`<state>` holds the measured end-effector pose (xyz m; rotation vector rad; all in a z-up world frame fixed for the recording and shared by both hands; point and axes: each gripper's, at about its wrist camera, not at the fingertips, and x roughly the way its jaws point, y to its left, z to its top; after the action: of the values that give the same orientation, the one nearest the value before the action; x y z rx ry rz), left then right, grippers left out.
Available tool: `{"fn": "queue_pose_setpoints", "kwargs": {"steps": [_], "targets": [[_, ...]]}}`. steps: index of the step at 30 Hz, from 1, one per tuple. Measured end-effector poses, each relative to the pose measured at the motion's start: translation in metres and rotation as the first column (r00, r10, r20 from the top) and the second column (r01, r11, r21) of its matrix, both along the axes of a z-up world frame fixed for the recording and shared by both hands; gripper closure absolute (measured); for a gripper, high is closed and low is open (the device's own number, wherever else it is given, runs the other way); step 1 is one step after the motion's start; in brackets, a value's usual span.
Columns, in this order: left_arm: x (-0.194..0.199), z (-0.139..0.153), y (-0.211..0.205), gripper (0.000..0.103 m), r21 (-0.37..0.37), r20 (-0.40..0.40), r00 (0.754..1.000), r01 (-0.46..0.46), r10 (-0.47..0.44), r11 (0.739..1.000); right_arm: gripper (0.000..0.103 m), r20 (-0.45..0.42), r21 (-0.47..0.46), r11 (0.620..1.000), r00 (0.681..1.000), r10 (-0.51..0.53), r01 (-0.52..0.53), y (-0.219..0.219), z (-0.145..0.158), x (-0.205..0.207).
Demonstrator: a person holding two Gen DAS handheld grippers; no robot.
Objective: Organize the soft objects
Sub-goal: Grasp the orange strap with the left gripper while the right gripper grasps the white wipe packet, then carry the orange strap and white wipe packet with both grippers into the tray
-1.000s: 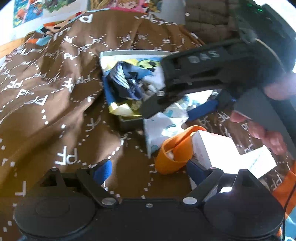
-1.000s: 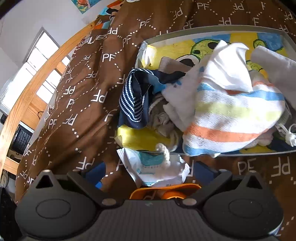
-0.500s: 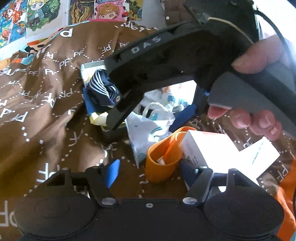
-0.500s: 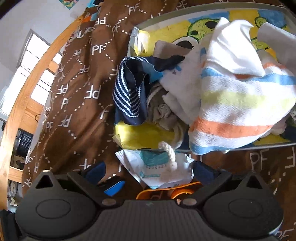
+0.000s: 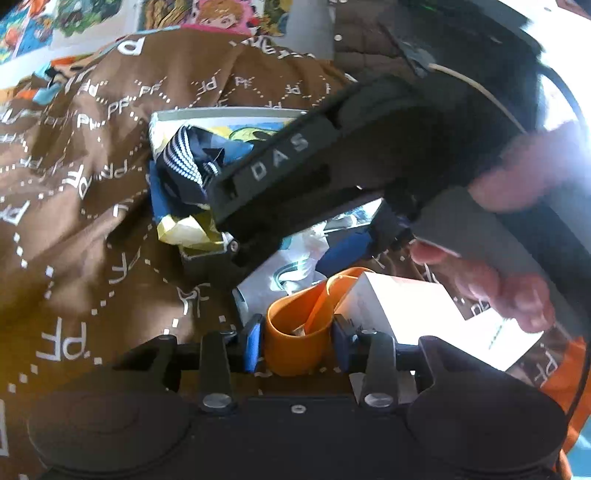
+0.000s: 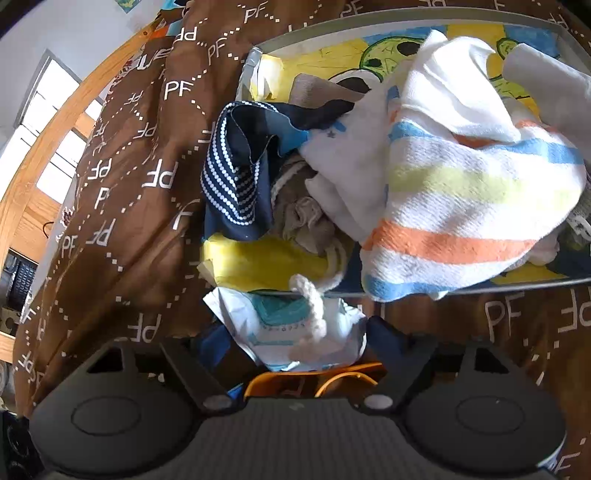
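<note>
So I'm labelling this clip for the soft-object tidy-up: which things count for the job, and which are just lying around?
Part of the job:
- orange band, between the left gripper fingers
- white printed pouch at the right gripper
- striped towel
- navy garment
- storage box

Just lying about:
- white carton
- brown bedspread

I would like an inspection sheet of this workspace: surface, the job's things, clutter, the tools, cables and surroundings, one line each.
Surface: brown bedspread with white PF lettering, wrinkled.
Job's things: grey bin with cartoon lining piled with a white towel with blue, yellow and orange stripes and a navy garment with dotted trim; orange fabric band and white-and-teal printed cloth lie outside it.
Clutter: white cardboard box beside the band.
Tools: left tool closed on the orange band; right tool around the printed cloth, grip cannot be told.
Cables: thin black cable at the right edge of the left view.
Surroundings: wooden bed frame, window, cartoon posters.
</note>
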<state>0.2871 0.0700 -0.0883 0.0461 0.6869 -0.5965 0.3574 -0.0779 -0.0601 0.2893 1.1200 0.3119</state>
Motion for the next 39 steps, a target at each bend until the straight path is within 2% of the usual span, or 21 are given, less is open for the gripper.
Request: {"fn": "queue_pose_setpoints", "kwargs": {"steps": [3, 8, 10, 15, 18, 23, 27, 34, 36, 39], "targets": [[0.003, -0.001, 0.001, 0.063, -0.012, -0.025, 1.0, -0.014, 0.014, 1.0, 0.029, 0.021, -0.015, 1.0, 1.0, -0.015, 0.016, 0.003, 0.0, -0.005], [0.002, 0.005, -0.007, 0.071, 0.054, -0.026, 1.0, -0.013, 0.014, 0.998, 0.036, 0.036, 0.002, 0.999, 0.999, -0.036, 0.036, -0.002, 0.001, -0.011], [0.003, 0.008, -0.008, 0.077, 0.067, -0.039, 0.999, -0.02, 0.023, 0.998, 0.039, 0.043, 0.013, 0.999, 0.998, -0.045, 0.044, -0.005, 0.0, -0.015], [0.007, 0.016, -0.003, 0.082, 0.074, -0.07, 0.996, -0.047, 0.052, 0.996, 0.045, 0.072, 0.085, 0.994, 0.994, -0.077, 0.071, -0.017, 0.006, -0.026], [0.005, 0.021, 0.0, 0.084, 0.071, -0.056, 0.997, -0.054, 0.058, 0.996, 0.046, 0.099, 0.141, 0.987, 0.99, -0.097, 0.082, -0.027, 0.013, -0.032], [-0.002, 0.036, 0.005, 0.084, 0.044, 0.004, 0.998, -0.058, 0.058, 0.997, 0.046, 0.198, 0.19, 0.979, 0.974, -0.11, 0.072, -0.04, 0.03, -0.041], [-0.004, 0.048, 0.012, 0.084, -0.013, 0.052, 0.996, -0.077, 0.077, 0.997, 0.046, 0.27, 0.227, 0.971, 0.953, -0.136, 0.074, -0.054, 0.044, -0.046], [0.0, 0.053, 0.017, 0.084, -0.15, 0.096, 0.981, -0.152, 0.167, 0.977, 0.045, 0.385, 0.274, 0.95, 0.889, -0.248, 0.147, -0.087, 0.076, -0.041], [0.003, 0.05, 0.015, 0.084, -0.19, 0.099, 0.976, -0.171, 0.192, 0.967, 0.045, 0.405, 0.278, 0.946, 0.873, -0.274, 0.168, -0.094, 0.083, -0.035], [0.015, 0.048, 0.014, 0.083, -0.273, 0.086, 0.963, -0.223, 0.254, 0.936, 0.044, 0.411, 0.259, 0.944, 0.861, -0.298, 0.203, -0.097, 0.087, -0.021]]}}
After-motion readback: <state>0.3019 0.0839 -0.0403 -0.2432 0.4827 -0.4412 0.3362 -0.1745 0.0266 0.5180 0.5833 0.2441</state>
